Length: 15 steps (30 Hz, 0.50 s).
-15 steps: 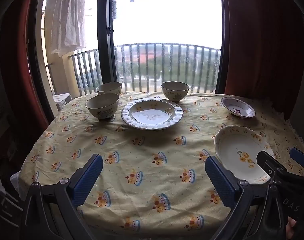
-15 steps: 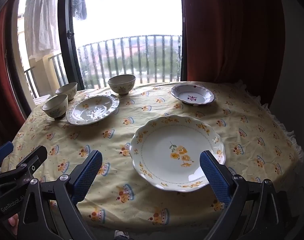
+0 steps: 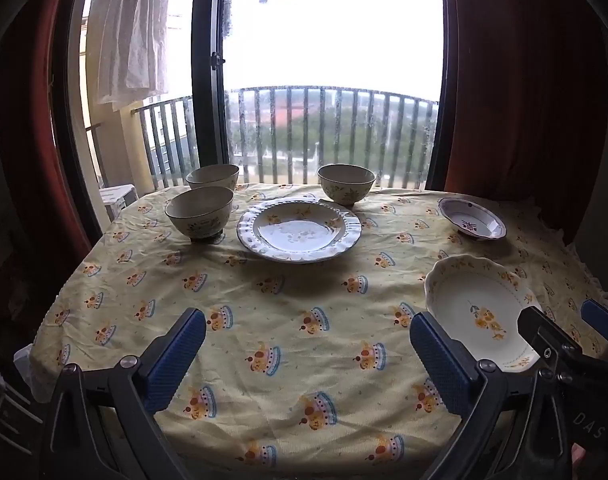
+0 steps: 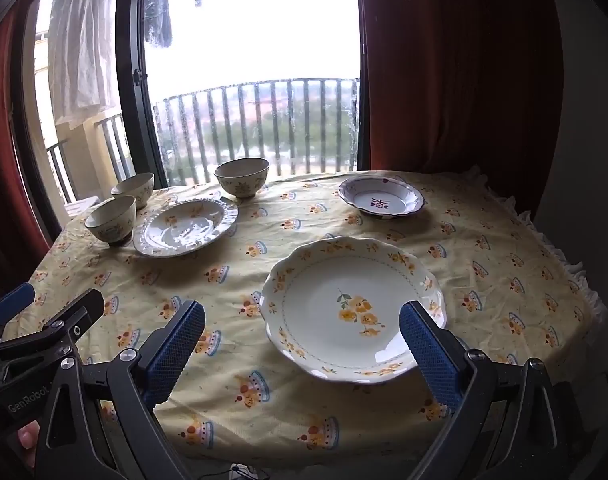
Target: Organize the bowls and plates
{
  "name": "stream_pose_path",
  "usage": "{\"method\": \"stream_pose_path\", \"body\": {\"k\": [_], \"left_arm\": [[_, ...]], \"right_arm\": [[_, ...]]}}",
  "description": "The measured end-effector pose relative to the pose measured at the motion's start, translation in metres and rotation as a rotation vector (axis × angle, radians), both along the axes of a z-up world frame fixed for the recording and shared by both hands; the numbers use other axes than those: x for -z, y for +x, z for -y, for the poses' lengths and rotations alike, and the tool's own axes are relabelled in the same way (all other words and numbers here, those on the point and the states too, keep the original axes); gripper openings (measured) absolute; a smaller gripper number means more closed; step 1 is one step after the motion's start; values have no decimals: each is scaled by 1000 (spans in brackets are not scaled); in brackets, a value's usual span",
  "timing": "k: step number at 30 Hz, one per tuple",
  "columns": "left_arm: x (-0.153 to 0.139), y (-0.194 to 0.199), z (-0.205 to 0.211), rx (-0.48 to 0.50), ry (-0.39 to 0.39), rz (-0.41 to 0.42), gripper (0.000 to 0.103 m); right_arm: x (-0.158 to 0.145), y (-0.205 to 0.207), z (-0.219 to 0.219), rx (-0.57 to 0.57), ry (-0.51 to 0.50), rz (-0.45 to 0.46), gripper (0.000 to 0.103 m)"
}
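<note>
Both my tongs hang wide open and empty over the near edge of the cloth-covered surface (image 3: 287, 320): the left tongs (image 3: 308, 356) above bare cloth, the right tongs (image 4: 301, 354) framing the near rim of the yellow-flower plate (image 4: 354, 312). Further back sit the ruffled plate (image 3: 299, 230), the small purple-motif dish (image 4: 382, 196) and three bowls: two close together at far left (image 3: 199, 210) (image 3: 212, 175), one beside the ruffled plate (image 3: 346, 182). All look like glazed ceramic, so I judge them stiff, slick, fairly heavy and quick to chip; I would pinch a raised rim. The loose cloth may drag. Readable writing: "GenRobot" on the left tongs' body in the right view, and "DAS" on the right tongs' body in the left view.
</note>
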State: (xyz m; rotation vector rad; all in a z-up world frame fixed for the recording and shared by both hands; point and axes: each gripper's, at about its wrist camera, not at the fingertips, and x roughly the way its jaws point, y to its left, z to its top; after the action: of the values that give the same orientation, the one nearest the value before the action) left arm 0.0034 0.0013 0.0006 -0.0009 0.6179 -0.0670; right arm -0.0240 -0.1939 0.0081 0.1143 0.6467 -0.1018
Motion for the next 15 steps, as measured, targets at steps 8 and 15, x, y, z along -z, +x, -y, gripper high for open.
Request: {"method": "stream_pose_path", "body": {"k": [8, 15], "left_arm": [[0, -2, -3, -4, 2, 10, 102], [-2, -5, -2, -12, 17, 18, 102]], "right_arm": [[-2, -6, -13, 2, -17, 6, 99], [-2, -8, -15, -8, -3, 12, 99]]}}
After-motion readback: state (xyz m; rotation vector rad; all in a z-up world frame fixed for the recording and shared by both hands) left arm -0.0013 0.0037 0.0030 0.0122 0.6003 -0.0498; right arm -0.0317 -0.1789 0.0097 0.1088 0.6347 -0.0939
